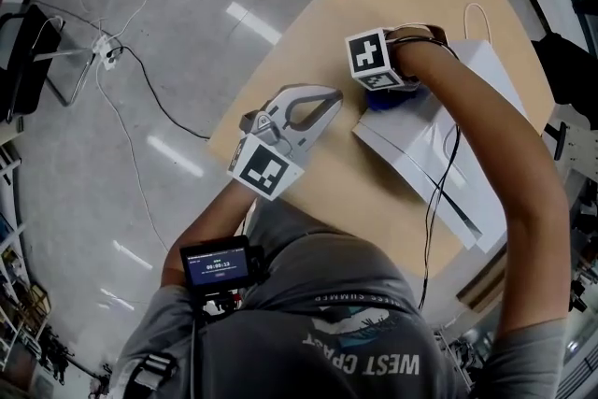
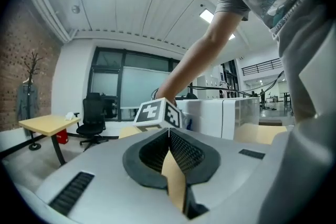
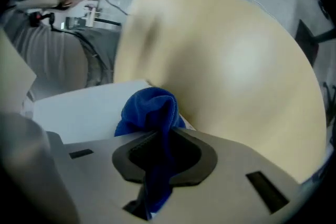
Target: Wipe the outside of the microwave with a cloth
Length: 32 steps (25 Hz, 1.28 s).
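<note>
The white microwave [image 1: 439, 159] lies on the tan table [image 1: 308, 173] at the right. My right gripper [image 1: 385, 92] points down at the microwave's near-left corner, shut on a blue cloth [image 1: 378, 101]. In the right gripper view the cloth [image 3: 149, 113] bunches out past the jaws of the right gripper [image 3: 160, 132], over the white microwave top [image 3: 79, 113]. My left gripper [image 1: 333, 98] hovers over the table just left of the microwave, shut, with nothing between its fingers. From the left gripper [image 2: 169, 131] the microwave [image 2: 220, 115] stands ahead, with the right gripper's marker cube [image 2: 157, 113] in front.
The table's far-left edge [image 1: 271, 70] drops to a grey floor with cables and a power strip [image 1: 107, 47]. A cable [image 1: 439, 192] runs from my right arm across the microwave. An office chair [image 2: 94, 115] and another table [image 2: 50, 124] stand farther off.
</note>
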Each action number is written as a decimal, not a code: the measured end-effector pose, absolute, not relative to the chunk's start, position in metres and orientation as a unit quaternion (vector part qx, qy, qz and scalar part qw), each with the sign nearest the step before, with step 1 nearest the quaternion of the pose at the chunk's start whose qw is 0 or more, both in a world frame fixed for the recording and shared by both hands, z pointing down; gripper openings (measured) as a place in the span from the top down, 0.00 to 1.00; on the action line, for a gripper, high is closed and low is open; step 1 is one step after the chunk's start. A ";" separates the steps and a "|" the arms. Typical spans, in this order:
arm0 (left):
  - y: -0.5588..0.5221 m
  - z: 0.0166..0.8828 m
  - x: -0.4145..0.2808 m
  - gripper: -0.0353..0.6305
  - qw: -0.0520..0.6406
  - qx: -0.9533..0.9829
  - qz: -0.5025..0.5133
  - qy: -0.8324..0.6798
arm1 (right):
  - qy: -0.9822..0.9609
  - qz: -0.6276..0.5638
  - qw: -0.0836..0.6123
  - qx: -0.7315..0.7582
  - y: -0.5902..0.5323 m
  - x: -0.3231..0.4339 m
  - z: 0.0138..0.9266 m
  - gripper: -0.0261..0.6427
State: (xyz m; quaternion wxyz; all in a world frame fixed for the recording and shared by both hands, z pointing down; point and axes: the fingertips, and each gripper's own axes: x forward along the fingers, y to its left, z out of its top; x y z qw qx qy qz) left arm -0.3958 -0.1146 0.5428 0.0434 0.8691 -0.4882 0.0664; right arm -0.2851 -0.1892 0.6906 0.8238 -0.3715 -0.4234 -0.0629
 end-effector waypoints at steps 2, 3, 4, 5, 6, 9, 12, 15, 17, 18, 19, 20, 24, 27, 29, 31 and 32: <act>-0.119 0.548 -0.398 0.91 0.036 0.869 0.071 -0.489 | -0.427 -0.073 0.800 -0.415 -0.157 -0.292 0.681 0.86; -0.123 0.551 -0.397 0.91 0.027 0.869 0.075 -0.488 | -0.427 -0.092 0.794 -0.422 -0.156 -0.293 0.678 0.86; -0.128 0.551 -0.394 0.91 0.015 0.870 0.080 -0.487 | -0.430 -0.114 0.792 -0.419 -0.163 -0.294 0.672 0.86; -0.133 0.548 -0.391 0.91 0.004 0.871 0.085 -0.485 | -0.439 -0.135 0.790 -0.406 -0.175 -0.295 0.663 0.86; -0.138 0.541 -0.388 0.91 -0.005 0.872 0.089 -0.481 | -0.456 -0.155 0.787 -0.385 -0.191 -0.294 0.650 0.86; -0.161 0.511 -0.371 0.91 -0.037 0.887 0.079 -0.454 | -0.563 -0.172 0.749 -0.305 -0.228 -0.292 0.602 0.86; -0.185 0.482 -0.337 0.91 -0.043 0.907 0.098 -0.408 | -0.695 -0.161 0.665 -0.219 -0.245 -0.287 0.541 0.86; -0.217 0.447 -0.303 0.91 -0.076 0.917 0.152 -0.360 | -0.782 -0.158 0.587 -0.135 -0.264 -0.276 0.492 0.86; -0.243 0.434 -0.280 0.91 -0.097 0.920 0.173 -0.338 | -0.831 -0.148 0.531 -0.076 -0.281 -0.266 0.480 0.86; -0.255 0.429 -0.267 0.91 -0.108 0.920 0.179 -0.331 | -0.847 -0.146 0.509 -0.048 -0.290 -0.257 0.478 0.86; -0.266 0.426 -0.253 0.91 -0.120 0.919 0.185 -0.327 | -0.856 -0.146 0.495 -0.022 -0.300 -0.244 0.478 0.86; -0.276 0.422 -0.240 0.91 -0.132 0.918 0.189 -0.323 | -0.858 -0.145 0.492 0.001 -0.309 -0.225 0.479 0.86; -0.296 0.413 -0.181 0.91 -0.149 0.920 0.196 -0.304 | -0.855 -0.052 0.509 0.081 -0.331 -0.108 0.485 0.87; -0.305 0.417 -0.147 0.91 -0.166 0.922 0.216 -0.276 | -0.856 0.008 0.497 0.140 -0.351 -0.038 0.491 0.87; -0.315 0.421 -0.134 0.91 -0.188 0.920 0.229 -0.256 | -0.865 0.036 0.478 0.149 -0.365 -0.040 0.499 0.87; -0.323 0.426 -0.123 0.91 -0.199 0.919 0.237 -0.246 | -0.881 0.057 0.452 0.125 -0.370 -0.070 0.507 0.87; -0.325 0.428 -0.117 0.91 -0.198 0.918 0.239 -0.246 | -0.888 0.068 0.443 0.107 -0.370 -0.085 0.509 0.87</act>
